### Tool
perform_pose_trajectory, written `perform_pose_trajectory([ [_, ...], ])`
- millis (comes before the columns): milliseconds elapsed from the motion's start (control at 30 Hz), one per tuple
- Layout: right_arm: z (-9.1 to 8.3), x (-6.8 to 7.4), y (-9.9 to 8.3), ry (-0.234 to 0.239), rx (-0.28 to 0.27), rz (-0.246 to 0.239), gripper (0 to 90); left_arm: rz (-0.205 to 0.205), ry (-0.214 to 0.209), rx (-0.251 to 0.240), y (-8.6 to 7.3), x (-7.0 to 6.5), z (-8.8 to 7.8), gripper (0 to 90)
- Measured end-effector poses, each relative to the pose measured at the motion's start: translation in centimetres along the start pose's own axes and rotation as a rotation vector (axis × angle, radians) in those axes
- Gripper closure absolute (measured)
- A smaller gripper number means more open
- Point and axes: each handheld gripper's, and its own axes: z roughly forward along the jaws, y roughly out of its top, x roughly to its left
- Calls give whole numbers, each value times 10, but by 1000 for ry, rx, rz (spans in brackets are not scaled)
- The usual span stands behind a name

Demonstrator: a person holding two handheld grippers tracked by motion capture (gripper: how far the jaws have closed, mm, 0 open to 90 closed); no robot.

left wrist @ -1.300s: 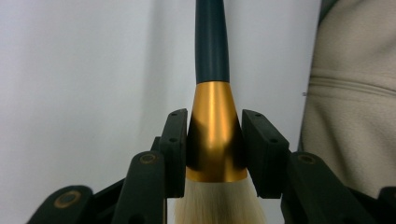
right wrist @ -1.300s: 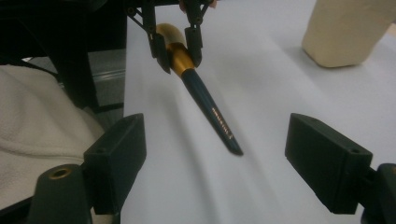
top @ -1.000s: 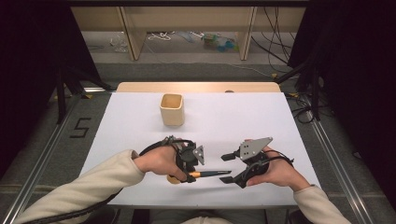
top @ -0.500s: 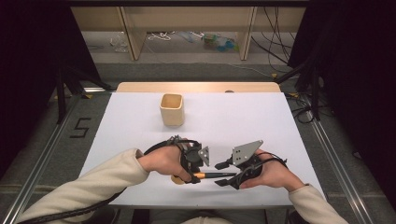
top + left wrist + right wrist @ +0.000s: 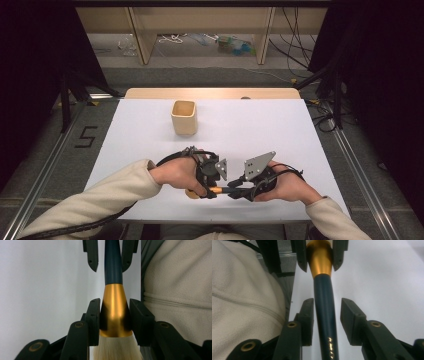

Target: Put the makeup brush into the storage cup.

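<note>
Brush (image 5: pixel 220 190) sits low over the near part of the white table (image 5: pixel 250 130), between the two hands. The left gripper (image 5: pixel 114 315) has its fingers (image 5: pixel 93 315) squeezed on the brush's gold collar, just above the pale bristles. The right gripper (image 5: pixel 327 320) has its fingers (image 5: pixel 349 320) spread apart on either side of the dark blue handle, not pinching it. A tan cup (image 5: pixel 184 117) stands well apart, farther back. Behind the table are a grey floor, wooden shelf legs and loose cables. Both sides are dark.
</note>
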Motion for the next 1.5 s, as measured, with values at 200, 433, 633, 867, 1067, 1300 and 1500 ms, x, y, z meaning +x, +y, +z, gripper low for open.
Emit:
perform_pose_trajectory([
  [200,3,2,2,21,17,-5,676,6,-6,-6,2,-1,0,626],
  [433,5,3,4,31,21,-1,735,-6,-6,-18,3,-2,0,626],
  [633,6,3,5,29,21,-8,739,8,-3,-1,3,-1,0,626],
  [867,6,4,6,19,27,-25,748,21,2,0,3,-1,-1,624],
  [1067,6,5,8,-20,13,-41,752,34,14,3,2,0,-2,622],
  [1300,5,4,7,-13,-2,-31,753,36,12,-7,2,1,-5,622],
  [1500,4,4,7,-12,-9,-28,753,39,7,0,3,2,-7,621],
])
